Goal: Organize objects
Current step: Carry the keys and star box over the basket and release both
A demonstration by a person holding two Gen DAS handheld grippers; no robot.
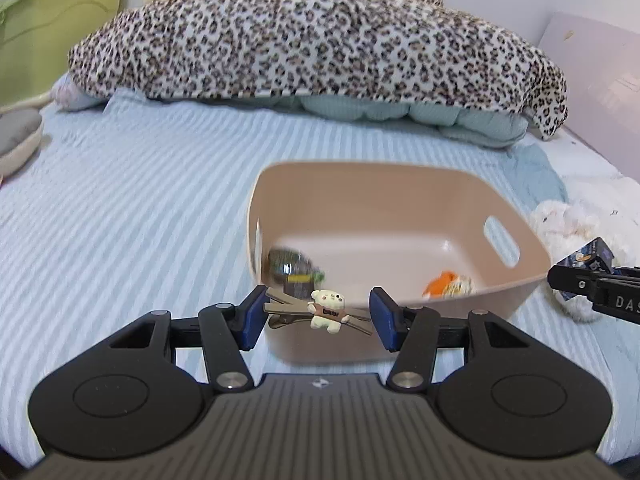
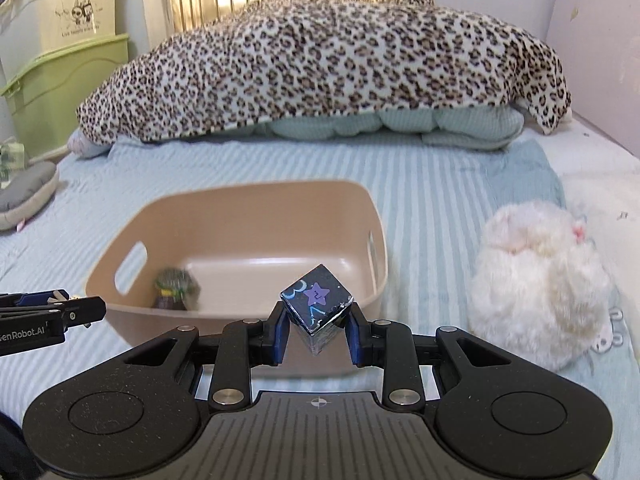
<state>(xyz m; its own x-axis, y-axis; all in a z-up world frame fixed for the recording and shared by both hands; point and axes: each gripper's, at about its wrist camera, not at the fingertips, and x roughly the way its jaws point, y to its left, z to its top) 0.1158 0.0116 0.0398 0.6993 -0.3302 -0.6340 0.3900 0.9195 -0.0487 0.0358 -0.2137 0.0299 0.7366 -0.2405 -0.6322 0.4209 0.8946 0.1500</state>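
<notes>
A beige plastic bin stands on the bed; it also shows in the right wrist view. Inside lie a blurred green-and-dark toy and an orange toy. My left gripper is wide open at the bin's near rim; a brown hair clip with a small cream bear lies between the fingers, touching the left pad only. My right gripper is shut on a dark cube with a purple star, held tilted above the bin's near right rim.
A fluffy white plush lies right of the bin. A leopard-print blanket over pale green pillows fills the bed's head. Green storage boxes stand at the left. A grey cushion lies at the left edge.
</notes>
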